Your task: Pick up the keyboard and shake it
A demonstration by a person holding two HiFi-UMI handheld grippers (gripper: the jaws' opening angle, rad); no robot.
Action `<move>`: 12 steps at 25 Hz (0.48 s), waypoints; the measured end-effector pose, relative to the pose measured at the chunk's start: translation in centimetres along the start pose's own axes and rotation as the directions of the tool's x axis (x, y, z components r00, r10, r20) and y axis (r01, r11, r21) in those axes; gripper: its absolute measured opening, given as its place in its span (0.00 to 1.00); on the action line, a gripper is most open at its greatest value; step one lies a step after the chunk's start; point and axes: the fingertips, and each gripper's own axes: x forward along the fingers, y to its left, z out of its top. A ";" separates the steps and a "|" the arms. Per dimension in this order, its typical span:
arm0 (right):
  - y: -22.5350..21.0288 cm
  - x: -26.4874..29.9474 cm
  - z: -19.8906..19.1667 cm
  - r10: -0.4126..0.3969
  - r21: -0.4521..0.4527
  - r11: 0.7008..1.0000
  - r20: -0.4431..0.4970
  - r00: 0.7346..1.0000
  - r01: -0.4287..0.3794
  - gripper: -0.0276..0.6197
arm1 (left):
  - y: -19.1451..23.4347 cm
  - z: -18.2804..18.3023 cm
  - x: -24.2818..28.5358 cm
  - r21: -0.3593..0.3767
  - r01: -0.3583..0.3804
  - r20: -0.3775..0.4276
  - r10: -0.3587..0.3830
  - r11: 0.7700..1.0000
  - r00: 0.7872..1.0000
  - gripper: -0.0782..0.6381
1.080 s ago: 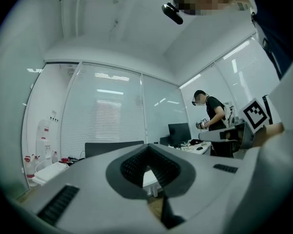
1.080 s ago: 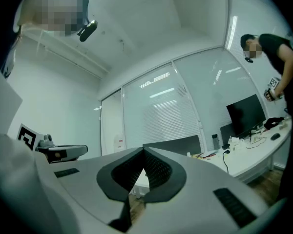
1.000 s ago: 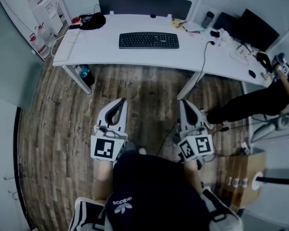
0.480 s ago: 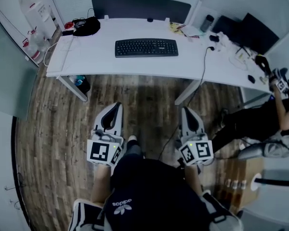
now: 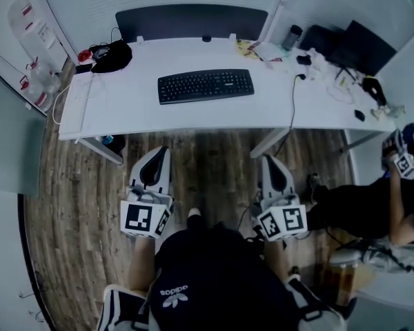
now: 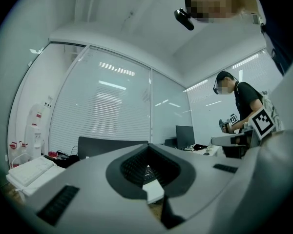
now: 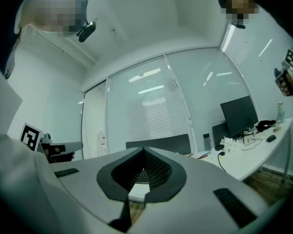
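So the left gripper [image 5: 156, 152] and right gripper [image 5: 269, 160] hang well short of the keyboard [image 5: 205, 86] on the surface [image 5: 124, 105], fingers [image 6: 78, 179] together, empty.

Head view overhead, gripper views level, desk [image 5: 276, 98] shared

Cool, even ceiling light; its strips glare as bright bars on the glass wall [image 6: 117, 96] beyond the left claw [image 6: 147, 146] and the right claw [image 7: 142, 151]. Up close both claws look soft and unfocused, ringed by black corners. From the head, the white table [image 5: 276, 98] ahead of the claws nearly washes out, its edges bow, and the floor [image 5: 214, 150] beneath lies shadowed.
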 end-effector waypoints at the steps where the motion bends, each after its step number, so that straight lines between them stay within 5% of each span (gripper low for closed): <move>1: -0.1 0.4 -0.1 -0.007 -0.001 1.000 0.002 1.000 0.007 0.04 | 0.4 -0.3 0.4 -0.001 0.002 -0.004 -0.002 1.000 1.000 0.11; 12: -2.0 4.9 -1.4 -0.006 0.025 1.000 -0.041 0.999 0.007 0.04 | 2.6 -2.6 4.5 -0.043 -0.008 -0.041 0.006 0.999 0.999 0.11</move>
